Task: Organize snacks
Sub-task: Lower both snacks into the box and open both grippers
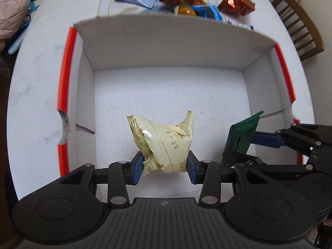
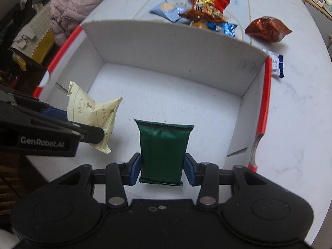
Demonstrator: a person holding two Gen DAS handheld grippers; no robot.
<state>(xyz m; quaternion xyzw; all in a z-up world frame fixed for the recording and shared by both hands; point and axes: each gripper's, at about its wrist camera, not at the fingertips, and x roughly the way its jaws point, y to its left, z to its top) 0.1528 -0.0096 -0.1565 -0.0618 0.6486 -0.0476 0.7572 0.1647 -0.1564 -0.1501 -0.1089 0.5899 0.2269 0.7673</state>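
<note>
- Left gripper [image 1: 165,165] clamps a cream-yellow packet [image 1: 164,143] between its blue pads; jaws closed on it, wrapper dented at the left pad.
- Cream packet: glossy foil, gold leaf pattern and gold lettering, puffy and crumpled, crimped ends flaring into two points at the top.
- Its long axis runs along the fingers, away from the camera; free end points toward the box floor, slightly tilted left in the left wrist view.
- Right gripper [image 2: 162,169] clamps a dark green packet [image 2: 162,152]; jaws closed on its two long edges.
- Green packet: flat, matte, rectangular, serrated seals at both short ends, centre back seam facing the camera.
- Its long axis also runs along the fingers, upright in the right wrist view, far sealed end toward the box floor.
- Both packets hang inside the white cardboard box [image 2: 170,47], above its floor; contact with the floor cannot be told.
- Green packet sits to the right of the cream one, near but apart.
- Box: white corrugated walls, red edge strips on left and right sides, stands on a white marbled table [image 2: 296,112].
- Beyond the far wall lie more snacks: light blue packet [image 2: 168,9], red printed bag [image 2: 207,4], shiny brown-red bag [image 2: 267,29], blue wrapper [image 2: 224,28].
- Pink padded jacket [image 2: 81,2] lies off the table's left edge.
</note>
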